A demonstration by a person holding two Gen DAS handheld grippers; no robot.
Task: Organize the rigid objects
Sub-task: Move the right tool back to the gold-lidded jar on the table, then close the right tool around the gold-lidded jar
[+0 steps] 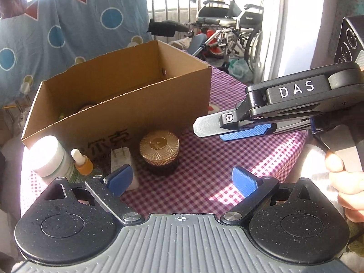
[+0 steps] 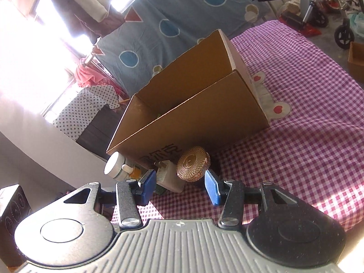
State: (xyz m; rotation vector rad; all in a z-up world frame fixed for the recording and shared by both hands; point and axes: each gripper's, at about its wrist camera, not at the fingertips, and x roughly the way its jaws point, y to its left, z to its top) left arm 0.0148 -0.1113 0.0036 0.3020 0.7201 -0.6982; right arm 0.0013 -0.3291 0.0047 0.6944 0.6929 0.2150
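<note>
We eye the gold-lidded jar (image 2: 193, 164) at twelve o'clock, touching the cardboard box (image 2: 204, 118): likely heavy glass, knurled lid grippy, so we'd pinch the lid's sides. Right claw (image 2: 180, 185) gapes wide, empty; left claw (image 1: 182, 180) too. Charger plug (image 1: 121, 159) crowds nine o'clock; the checked bed (image 2: 295, 136) is open at three.

left hand-held gripper (image 1: 182, 179): jaws apart | right hand-held gripper (image 2: 180, 186): jaws apart
</note>
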